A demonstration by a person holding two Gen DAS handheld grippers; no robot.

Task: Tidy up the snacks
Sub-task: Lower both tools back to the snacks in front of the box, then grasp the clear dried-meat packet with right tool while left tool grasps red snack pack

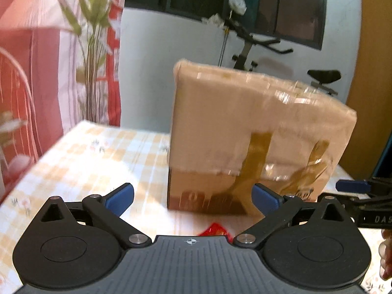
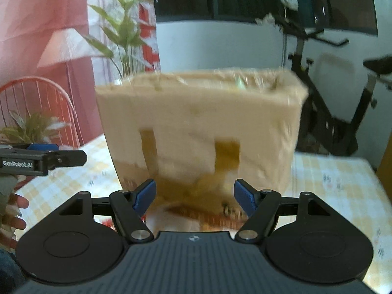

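A tall cardboard box (image 1: 254, 134) with brown tape stands on the checked table (image 1: 98, 152), close ahead of both grippers. It also fills the middle of the right wrist view (image 2: 201, 127). My left gripper (image 1: 192, 199) is open and empty, just in front of the box's lower left corner. A red snack wrapper (image 1: 215, 229) lies on the table below it, partly hidden by the gripper body. My right gripper (image 2: 194, 197) is open and empty, facing the box's front. The left gripper shows at the left edge of the right wrist view (image 2: 49, 156). Both views are blurred.
A green plant (image 1: 93, 36) stands behind the table's far left. An exercise bike (image 2: 330, 98) stands behind the table on the right. A red wire chair (image 2: 36, 103) is at the left. A wooden panel (image 1: 370, 73) is at the right.
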